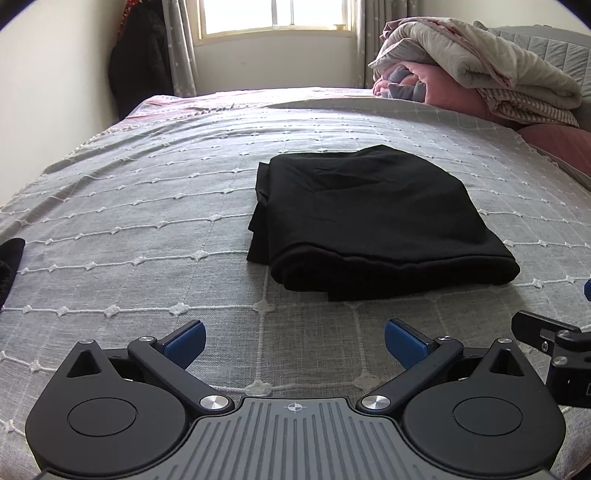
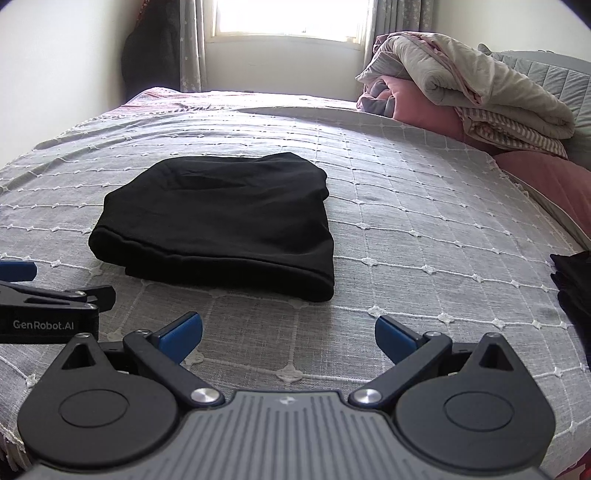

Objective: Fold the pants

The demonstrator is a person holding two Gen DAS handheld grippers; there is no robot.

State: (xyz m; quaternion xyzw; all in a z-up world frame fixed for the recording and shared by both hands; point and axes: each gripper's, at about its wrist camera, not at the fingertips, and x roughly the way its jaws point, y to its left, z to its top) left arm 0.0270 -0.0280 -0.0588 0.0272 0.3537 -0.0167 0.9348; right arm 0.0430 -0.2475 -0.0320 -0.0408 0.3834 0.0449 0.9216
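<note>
1. Nearest the left wrist camera: left gripper (image 1: 294, 341), jaws spread wide, blue pads (image 1: 186, 341) empty, poised over the grey bedspread (image 1: 147, 229).
2. Nearest the right wrist camera: right gripper (image 2: 288, 338), likewise spread wide, holding nothing, blue pads (image 2: 183, 336) clear of the fabric.
3. Just ahead of both: black pants (image 1: 373, 221), folded into a compact, roughly square bundle, lying flat on the bedspread, apart from both sets of fingers; layered edges showing along the near side and the left side.
4. At the far right of the bed: rolled beige quilt (image 1: 491, 70) stacked on pink bedding (image 1: 458, 99).
5. Beyond the bed: bright window (image 1: 275, 16) with grey curtains (image 1: 181, 48), dark clothing (image 1: 138, 62) hanging in the corner.
6. At the left edge of the right wrist view: part of the left gripper, marked GenRobot.AI.
</note>
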